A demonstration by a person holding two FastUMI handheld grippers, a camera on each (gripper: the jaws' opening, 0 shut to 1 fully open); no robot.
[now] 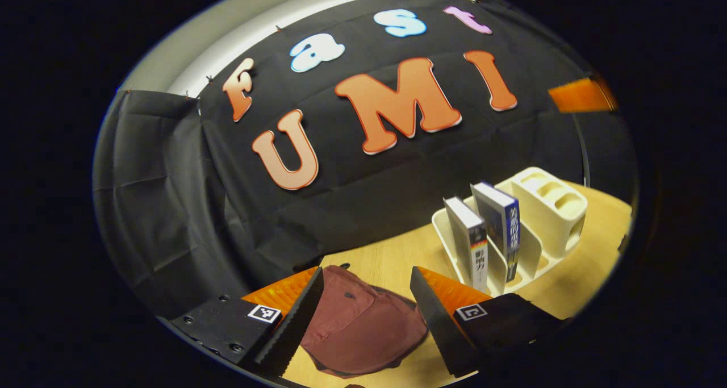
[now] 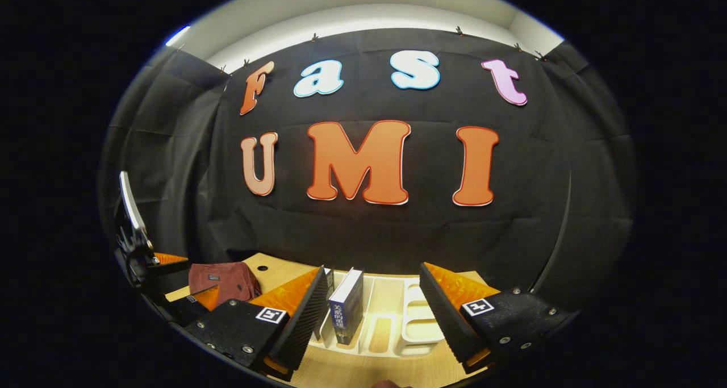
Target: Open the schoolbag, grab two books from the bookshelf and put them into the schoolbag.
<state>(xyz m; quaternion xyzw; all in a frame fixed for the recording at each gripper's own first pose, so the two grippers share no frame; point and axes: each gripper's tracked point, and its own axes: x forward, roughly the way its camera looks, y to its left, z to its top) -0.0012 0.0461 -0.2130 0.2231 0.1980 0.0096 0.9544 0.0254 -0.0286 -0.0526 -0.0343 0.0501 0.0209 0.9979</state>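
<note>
1. Your right gripper (image 2: 369, 314) hovers with its jaws spread wide apart, holding nothing.
2. Between them stands the blue book (image 2: 346, 305), upright in the cream bookshelf (image 2: 417, 331) on the wooden surface (image 2: 363, 372).
3. Far left, the maroon schoolbag (image 2: 222, 281) lies beside your left gripper (image 2: 164, 286).

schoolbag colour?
Dark maroon schoolbag, lying on the wooden table. Shows best in the left gripper view.

Two books (image 2: 346, 305) upright in bookshelf (image 2: 397, 325), schoolbag (image 2: 224, 280) to its left on table (image 1: 386, 257)
</note>
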